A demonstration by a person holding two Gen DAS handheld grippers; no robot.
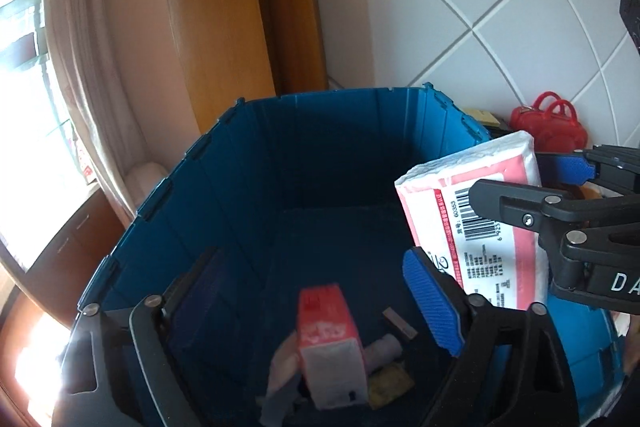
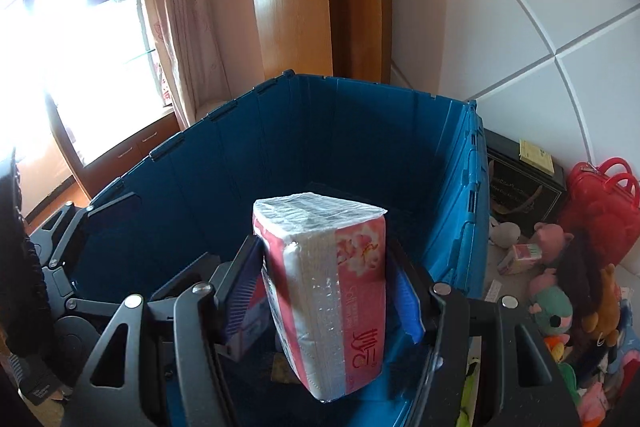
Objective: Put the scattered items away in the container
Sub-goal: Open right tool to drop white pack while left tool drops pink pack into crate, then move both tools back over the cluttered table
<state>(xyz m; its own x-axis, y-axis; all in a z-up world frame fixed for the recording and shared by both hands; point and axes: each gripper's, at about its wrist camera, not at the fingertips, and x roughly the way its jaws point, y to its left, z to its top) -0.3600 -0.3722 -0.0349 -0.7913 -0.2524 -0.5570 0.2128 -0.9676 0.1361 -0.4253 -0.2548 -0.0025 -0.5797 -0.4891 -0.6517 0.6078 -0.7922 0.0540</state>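
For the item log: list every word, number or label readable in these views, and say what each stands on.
"60353": on the barcode label of the tissue pack, beside the barcode.
"DA": white letters on the right gripper, cut off by the frame edge.
Red brush characters on the tissue pack: not legible with certainty.
Fine print on the pack, the red carton in the blue crate, and the black box: too small or blurred.
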